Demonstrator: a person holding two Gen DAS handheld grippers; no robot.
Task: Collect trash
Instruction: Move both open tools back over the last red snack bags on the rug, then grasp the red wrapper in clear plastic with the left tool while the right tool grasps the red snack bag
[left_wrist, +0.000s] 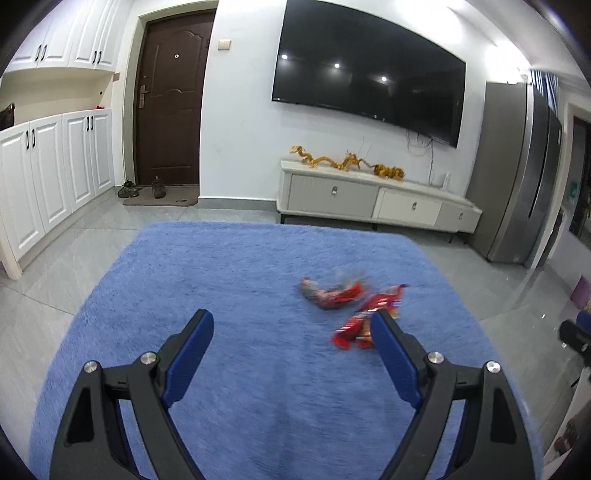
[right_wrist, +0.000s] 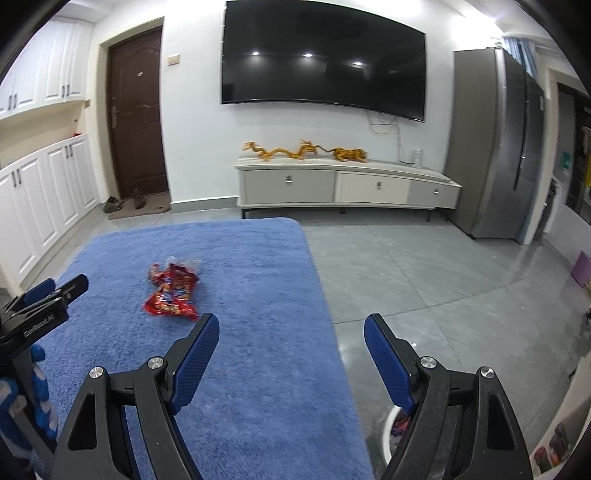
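Two crumpled red snack wrappers lie on a blue fluffy cloth (left_wrist: 240, 277). In the left wrist view the nearer wrapper (left_wrist: 364, 317) sits just ahead of my right fingertip, the farther wrapper (left_wrist: 332, 293) beyond it. My left gripper (left_wrist: 293, 325) is open and empty above the cloth. In the right wrist view the wrappers (right_wrist: 173, 291) lie ahead to the left on the cloth (right_wrist: 258, 295). My right gripper (right_wrist: 288, 328) is open and empty over the cloth's right edge. The left gripper (right_wrist: 48, 295) shows at the far left.
A white bin rim (right_wrist: 388, 432) with trash inside shows below my right finger, on the grey tile floor (right_wrist: 443, 277). Beyond stand a TV cabinet (right_wrist: 347, 184), a wall TV (right_wrist: 325, 59), a grey fridge (right_wrist: 491, 144), white cupboards (left_wrist: 48, 177) and a brown door (left_wrist: 170, 99).
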